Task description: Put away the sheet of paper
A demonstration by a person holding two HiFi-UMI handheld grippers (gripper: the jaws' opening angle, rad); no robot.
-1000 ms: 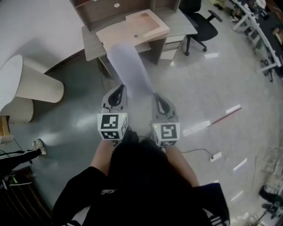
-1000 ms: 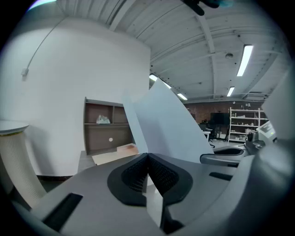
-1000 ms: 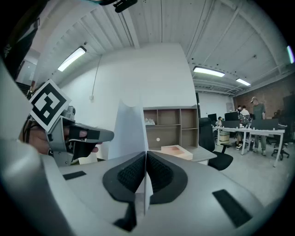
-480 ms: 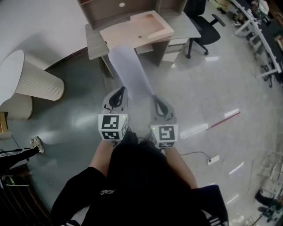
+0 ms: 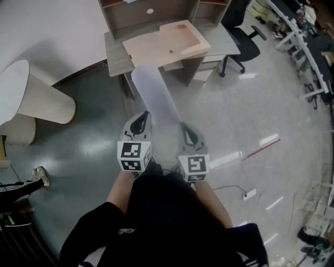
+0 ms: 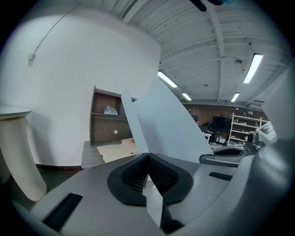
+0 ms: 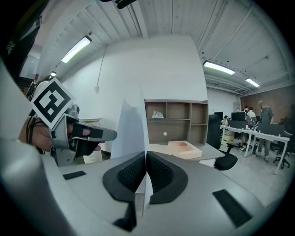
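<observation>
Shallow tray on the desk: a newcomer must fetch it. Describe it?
Against the white wall stands a grey desk with a shelf unit. On its top lies the pale pink tray, raised-rimmed, unlike the flat board beside it.

Near edge of paper hidden between fingers

Floor: glossy grey, darker on left, strip-light reflections on right. White curved wall at left/back. Grey desk against it w/ brown open-shelf hutch on top, drawer unit under. Black office chair just right of desk. White ribbed pedestal table at left, well apart from desk. Power strip + cable on floor. Ceiling white, beams, fluorescent tubes lit. Far end: brick wall, metal rack, more desks w/ ppl standing.
</observation>
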